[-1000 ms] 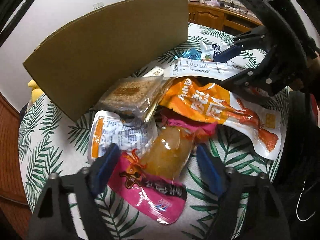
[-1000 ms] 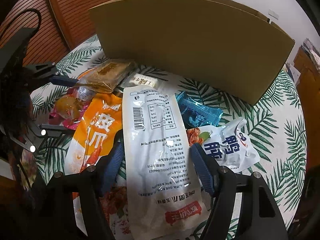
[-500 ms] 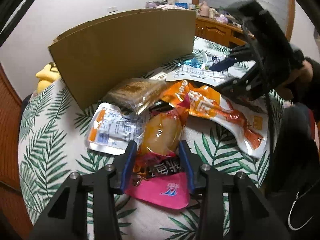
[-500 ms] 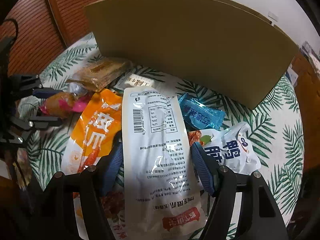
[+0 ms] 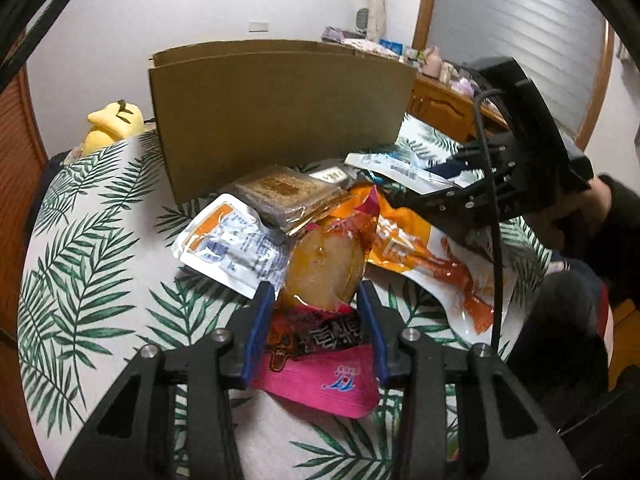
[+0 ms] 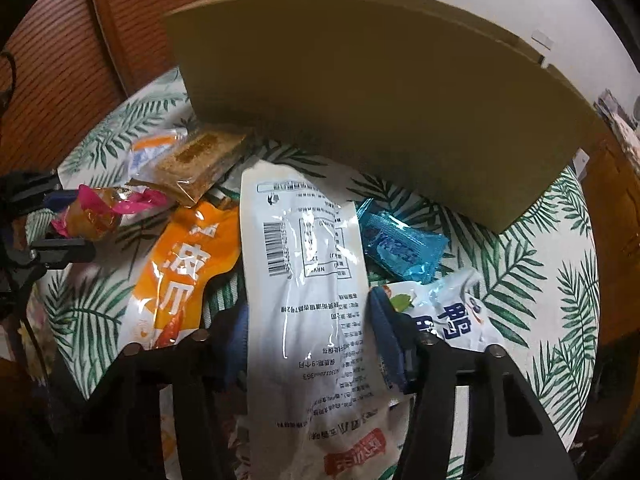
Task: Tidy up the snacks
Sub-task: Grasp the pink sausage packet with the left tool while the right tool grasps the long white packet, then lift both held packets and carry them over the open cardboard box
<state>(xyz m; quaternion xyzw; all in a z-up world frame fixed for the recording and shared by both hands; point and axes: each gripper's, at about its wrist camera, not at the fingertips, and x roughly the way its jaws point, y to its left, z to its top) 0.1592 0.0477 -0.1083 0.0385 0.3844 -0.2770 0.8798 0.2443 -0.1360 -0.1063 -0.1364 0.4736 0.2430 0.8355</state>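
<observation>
My left gripper (image 5: 318, 300) is shut on a pink snack pack with a clear window (image 5: 324, 276) and holds it above the leaf-print tablecloth (image 5: 80, 264); it also shows in the right wrist view (image 6: 94, 216). My right gripper (image 6: 308, 324) is shut on a long white snack pack (image 6: 308, 264), lifted over the pile. An orange pack (image 6: 180, 272), a brown cake pack (image 6: 196, 160), a blue pack (image 6: 400, 244) and a white-blue pack (image 6: 452, 316) lie on the table. A tall cardboard box (image 5: 276, 108) stands behind them.
A white-orange pack (image 5: 228, 240) lies left of the pile. A yellow plush toy (image 5: 114, 124) sits at the table's far left edge. Wooden cabinets (image 5: 444, 108) stand behind the table. The right gripper's body (image 5: 516, 172) hangs over the pile's right side.
My left gripper closed on the pink pack and lifted it up and back. My right gripper closed on the white pack and raised it slightly.
</observation>
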